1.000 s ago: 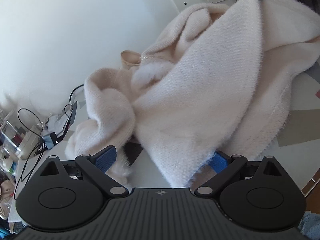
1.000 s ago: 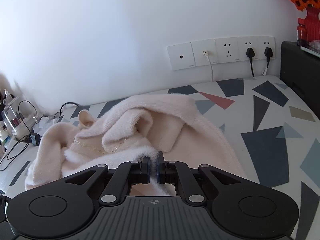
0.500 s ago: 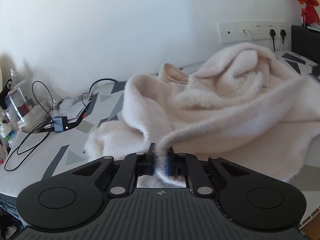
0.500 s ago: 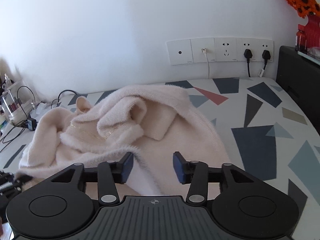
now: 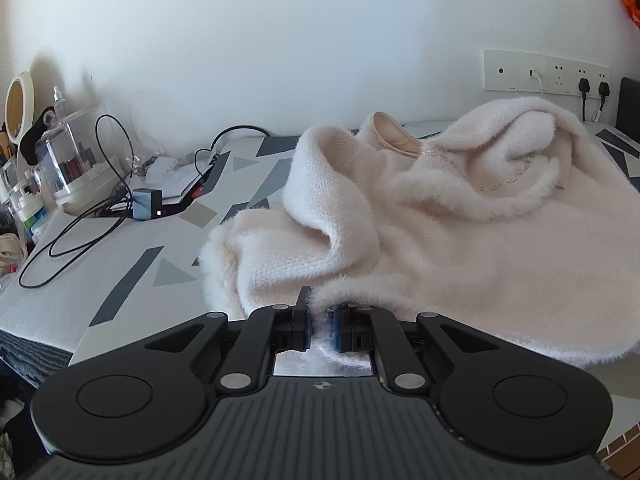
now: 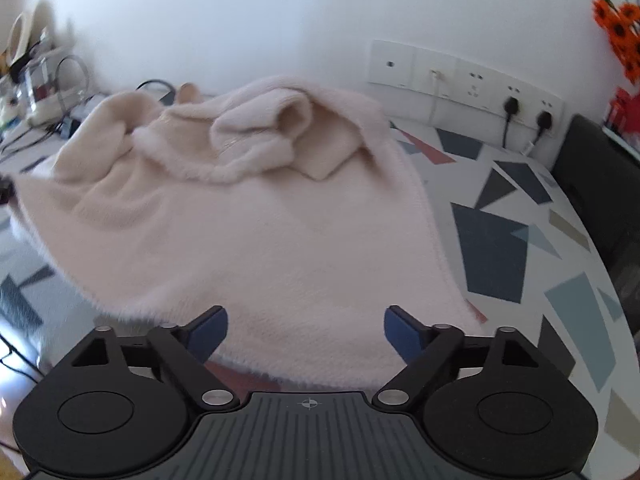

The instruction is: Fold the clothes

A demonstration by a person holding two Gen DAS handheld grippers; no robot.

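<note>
Lying crumpled on the patterned worktop (image 6: 496, 236), the cream sweater (image 6: 248, 232) spreads its hem toward both cameras, collar bunched toward the wall; no clear long axis. The left gripper (image 5: 320, 322) pinches its fuzzy edge tight; the right gripper (image 6: 306, 330) is opening, pads clear of the hem between them

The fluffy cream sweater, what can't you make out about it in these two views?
- Left wrist view: the hem of the sweater past the pinching left gripper, hidden by the gripper body.
- Right wrist view: the sweater's near edge below the opening right gripper, same cause; its left side is motion-blurred.
- Both views: sleeves lost in folds.
</note>
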